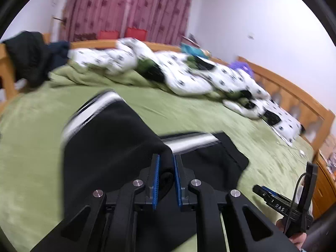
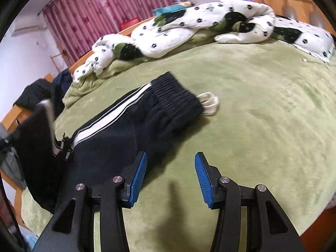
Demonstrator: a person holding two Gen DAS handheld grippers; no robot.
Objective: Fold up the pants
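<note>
The pants (image 2: 134, 124) are laid on the green bed cover (image 2: 252, 109). They are dark, with white stripes down the side. The stretchy waistband (image 2: 176, 96) is seen in the right view at about 11 o'clock from the right gripper (image 2: 170, 174). A white cord (image 2: 209, 103) is seen sticking out of it.

The pants are judged to be soft, floppy and light. No shape will be kept when they are lifted, and loose parts will sag. The cloth looks thick and a bit fuzzy, so it is not likely to slip from the pads. A good hold can be had at an edge or a corner, like the waistband or a leg end.

A bunch of the dark cloth is pinched by the left gripper (image 1: 167, 174). Its jaws are nearly together, with the cloth between them. The cloth seems to be raised off the bed, with a striped part curled over at 11 o'clock. This view is blurred.

The right gripper is held low over the cover, with its jaws wide apart and nothing in them. The pants lie just past its left finger (image 2: 138, 172).
</note>
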